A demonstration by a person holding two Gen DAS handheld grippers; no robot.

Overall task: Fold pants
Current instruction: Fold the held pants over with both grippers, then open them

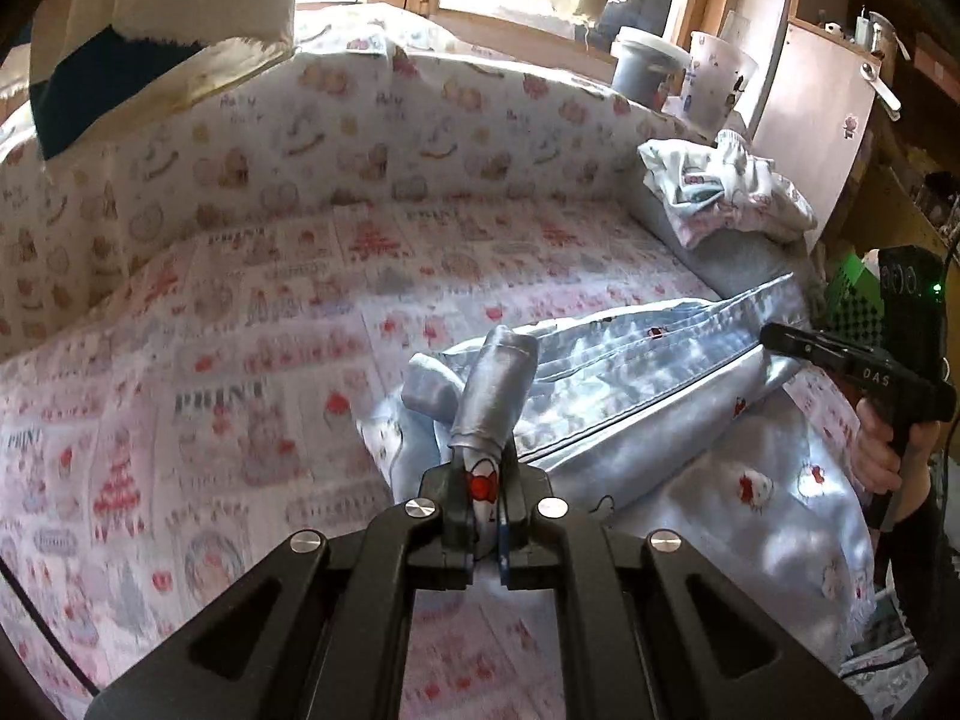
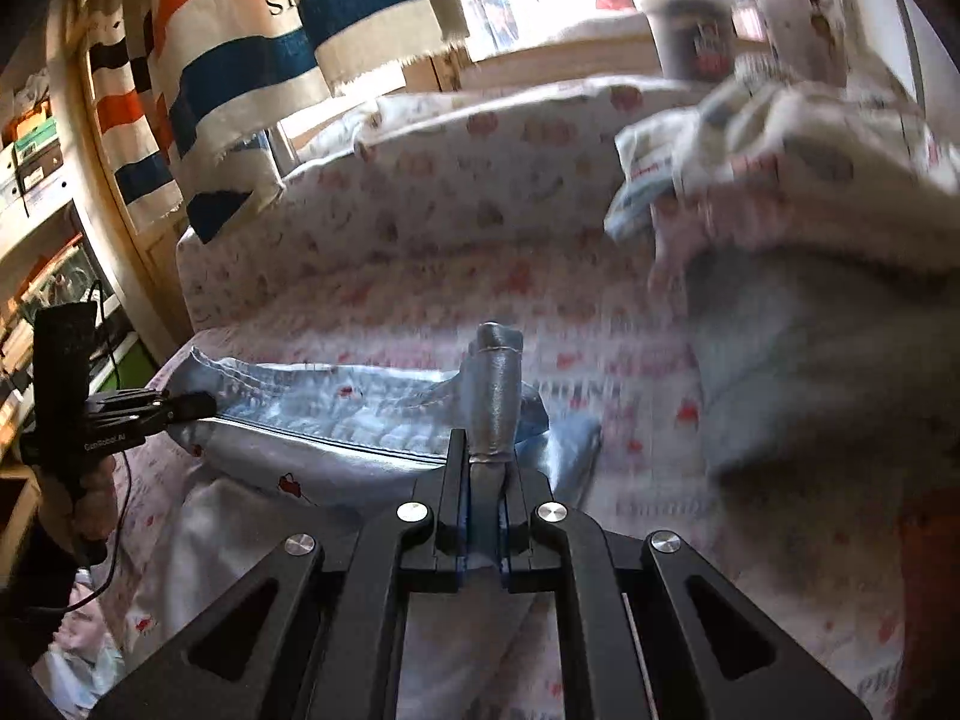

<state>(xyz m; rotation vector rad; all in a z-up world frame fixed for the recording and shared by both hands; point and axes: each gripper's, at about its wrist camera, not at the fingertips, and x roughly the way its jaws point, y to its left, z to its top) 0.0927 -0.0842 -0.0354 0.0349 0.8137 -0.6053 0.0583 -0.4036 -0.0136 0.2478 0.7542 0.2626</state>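
Observation:
Light blue pants [image 1: 690, 420] with small red-and-white cartoon prints lie bunched on the patterned bed sheet [image 1: 240, 330]. My left gripper [image 1: 483, 498] is shut on one end of the pants' edge, and a grey cuff sticks up past its fingers. My right gripper [image 2: 486, 492] is shut on the other end, also with a grey cuff above it. The stitched edge [image 2: 336, 420] stretches between them. Each gripper shows in the other's view: the right one [image 1: 780, 339], the left one [image 2: 198, 405].
A crumpled white garment [image 1: 726, 186] lies on a folded grey piece [image 1: 738, 258] at the bed's far right corner. A padded printed wall [image 1: 360, 138] runs along the bed's back. Striped towels [image 2: 240, 60] hang above. Tubs [image 1: 648, 60] stand on the ledge behind.

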